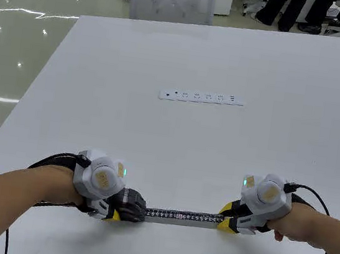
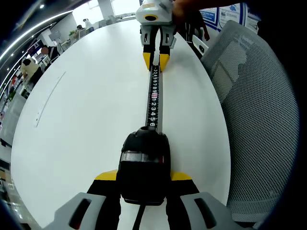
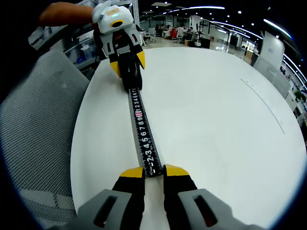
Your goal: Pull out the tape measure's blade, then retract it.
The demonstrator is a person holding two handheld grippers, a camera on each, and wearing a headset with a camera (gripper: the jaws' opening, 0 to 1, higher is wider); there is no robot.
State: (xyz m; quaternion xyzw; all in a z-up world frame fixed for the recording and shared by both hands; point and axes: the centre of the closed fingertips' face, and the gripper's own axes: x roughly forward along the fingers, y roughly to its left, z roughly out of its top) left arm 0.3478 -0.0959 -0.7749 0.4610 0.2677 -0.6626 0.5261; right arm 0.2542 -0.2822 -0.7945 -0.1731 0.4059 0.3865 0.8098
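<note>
One tape measure (image 1: 129, 205), pulled out between two grippers.
On the left, at the near side of the white table (image 1: 187, 142), the left gripper (image 1: 120, 210) squeezes the black body in its jaws. One blade (image 1: 183, 216) runs right to the right gripper (image 1: 227, 216), whose jaws pinch its tip. If that pinch is weak or the pull too hard, the tip could slip out and the blade snap back fast. Far off lies one power strip (image 1: 201, 97), and one chair (image 1: 172, 2) stands past the table.
</note>
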